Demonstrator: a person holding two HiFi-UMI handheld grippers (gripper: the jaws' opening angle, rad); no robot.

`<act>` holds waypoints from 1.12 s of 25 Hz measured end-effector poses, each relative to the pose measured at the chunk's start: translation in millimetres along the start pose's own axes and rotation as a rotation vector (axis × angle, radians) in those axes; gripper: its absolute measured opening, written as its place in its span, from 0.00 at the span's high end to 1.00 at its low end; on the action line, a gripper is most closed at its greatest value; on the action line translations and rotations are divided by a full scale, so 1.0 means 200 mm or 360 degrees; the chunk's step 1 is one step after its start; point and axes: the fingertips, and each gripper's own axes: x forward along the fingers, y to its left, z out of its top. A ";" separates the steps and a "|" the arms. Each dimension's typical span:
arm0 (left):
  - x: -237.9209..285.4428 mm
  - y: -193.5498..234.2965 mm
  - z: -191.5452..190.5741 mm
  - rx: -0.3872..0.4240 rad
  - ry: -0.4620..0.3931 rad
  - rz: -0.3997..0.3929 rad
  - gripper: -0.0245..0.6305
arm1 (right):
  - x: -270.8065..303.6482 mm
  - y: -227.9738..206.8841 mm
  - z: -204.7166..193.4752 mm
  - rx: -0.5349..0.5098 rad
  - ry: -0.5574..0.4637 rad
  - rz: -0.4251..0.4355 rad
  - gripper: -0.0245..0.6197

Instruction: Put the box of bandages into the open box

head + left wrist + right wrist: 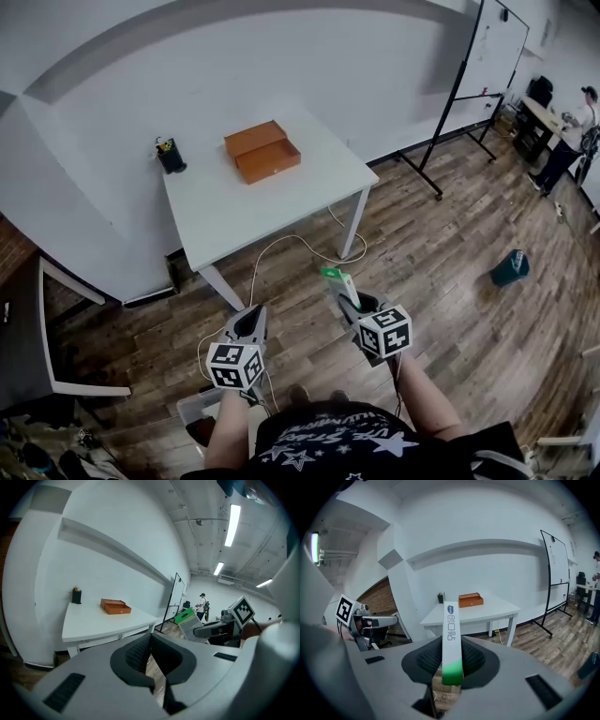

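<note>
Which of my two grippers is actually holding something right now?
The right gripper: its fingers are clamped on the white-and-green box of bandages. The left gripper holds nothing; only floor shows through its gap.

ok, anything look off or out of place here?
Nothing spilled or damaged. Bandage box is clamped in the right tool; orange open box sits upright on the table. Only a loose white cable trails over the floor beneath the table.

Box of bandages (pixel 337 278), seemingly in right gripper's (pixel 341 296) jaws, well apart from open box (pixel 272 165) on table (pixel 253 214).
</note>
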 end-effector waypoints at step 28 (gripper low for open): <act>0.53 0.62 0.15 -0.0008 0.0087 0.0065 0.93 | 0.81 -0.29 0.34 0.0067 -0.0013 0.0049 0.79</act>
